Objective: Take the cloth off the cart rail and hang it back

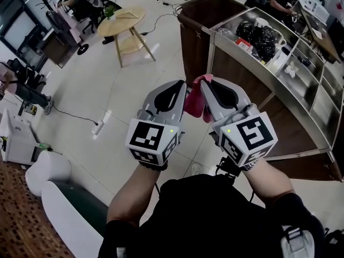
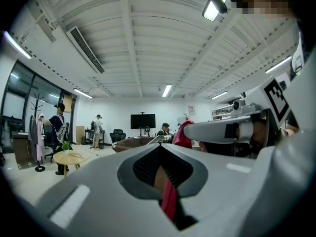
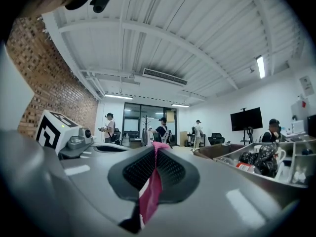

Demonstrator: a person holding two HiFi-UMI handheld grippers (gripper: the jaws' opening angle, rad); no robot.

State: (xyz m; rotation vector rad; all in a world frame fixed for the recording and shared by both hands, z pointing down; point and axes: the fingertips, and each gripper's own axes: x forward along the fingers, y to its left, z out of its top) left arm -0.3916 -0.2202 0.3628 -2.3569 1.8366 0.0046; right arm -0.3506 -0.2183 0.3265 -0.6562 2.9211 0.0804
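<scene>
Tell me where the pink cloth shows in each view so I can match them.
Head view: cloth at centre, bunched between left gripper and right gripper.
Left gripper view: cloth low centre, pinched in the jaws.
Right gripper view: cloth low centre, pinched in the jaws.
Shared landmark: brown bin.

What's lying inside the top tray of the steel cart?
Black crumpled bundles, a white mug and a red-labelled packet lie in the tray; anything beneath the bundles is covered.
</scene>
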